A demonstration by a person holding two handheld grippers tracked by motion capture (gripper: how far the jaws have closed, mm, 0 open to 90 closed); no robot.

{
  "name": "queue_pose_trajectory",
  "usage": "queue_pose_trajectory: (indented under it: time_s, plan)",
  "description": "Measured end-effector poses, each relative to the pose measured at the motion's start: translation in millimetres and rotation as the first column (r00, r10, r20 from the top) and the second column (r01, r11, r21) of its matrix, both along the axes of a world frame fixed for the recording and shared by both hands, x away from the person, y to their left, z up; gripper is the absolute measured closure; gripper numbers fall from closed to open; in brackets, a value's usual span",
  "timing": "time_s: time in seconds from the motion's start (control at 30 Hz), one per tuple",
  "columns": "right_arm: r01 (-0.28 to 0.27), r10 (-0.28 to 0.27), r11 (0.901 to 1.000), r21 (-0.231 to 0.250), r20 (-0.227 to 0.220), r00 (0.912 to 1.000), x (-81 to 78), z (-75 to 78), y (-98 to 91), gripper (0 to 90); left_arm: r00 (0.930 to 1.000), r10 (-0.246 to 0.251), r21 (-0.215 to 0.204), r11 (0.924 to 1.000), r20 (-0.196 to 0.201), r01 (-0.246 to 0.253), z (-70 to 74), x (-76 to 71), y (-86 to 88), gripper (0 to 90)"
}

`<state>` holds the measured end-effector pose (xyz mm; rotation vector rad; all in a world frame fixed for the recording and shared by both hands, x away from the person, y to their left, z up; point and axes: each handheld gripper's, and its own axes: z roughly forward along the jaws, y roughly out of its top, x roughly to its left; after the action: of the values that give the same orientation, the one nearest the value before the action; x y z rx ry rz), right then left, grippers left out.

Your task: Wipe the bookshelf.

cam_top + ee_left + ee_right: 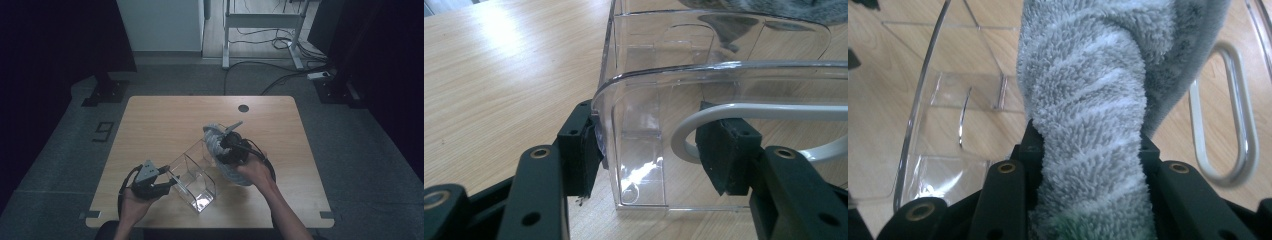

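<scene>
Clear bin steadied on my left, grey towel pinched on my right.

My left hand-held gripper pinches the near wall of the clear plastic bin, one pad outside and one inside; its near compartment looks empty. My right hand-held gripper clamps a rolled grey towel, which hangs over the bin's far end near a grey loop handle. The bin sits on the wooden bench. Beyond lie grey floor, cables and a white frame.
</scene>
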<state>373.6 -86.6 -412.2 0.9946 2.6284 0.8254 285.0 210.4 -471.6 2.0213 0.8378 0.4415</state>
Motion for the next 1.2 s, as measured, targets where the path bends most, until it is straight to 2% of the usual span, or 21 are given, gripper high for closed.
queue_pose_trajectory:
  time_s: [0.3,0.57,0.9,1.07,1.2]
  plan:
    - [0.007,-0.007,0.9993,0.036,-0.005,1.0,-14.5,-7.7,-21.2,62.1,1.0,0.0,0.0,1.0,0.0,0.0,0.0,0.1,0.1,44.8]
    - [0.02,-0.02,0.9987,0.047,-0.004,0.9998,-25.8,-16.6,-33.6,62.4,1.0,0.001,-0.001,1.0,0.002,-0.001,-0.1,0.3,0.0,44.8]
    - [0.04,-0.038,0.9972,0.064,-0.023,0.999,-32.4,-30.5,-41.2,63.1,1.0,0.001,0.0,1.0,0.002,-0.001,-0.1,0.3,-0.2,44.8]
    - [0.042,-0.041,0.9986,0.031,-0.031,0.9987,-35.3,-44.3,-41.2,63.1,1.0,0.005,0.0,1.0,0.002,-0.005,-0.2,0.5,-1.3,44.9]
    - [0.053,-0.051,0.9973,0.05,-0.034,0.9981,-34.6,-50.8,-41.4,63.1,1.0,0.009,-0.001,1.0,0.003,-0.009,-0.3,0.8,-1.8,44.8]
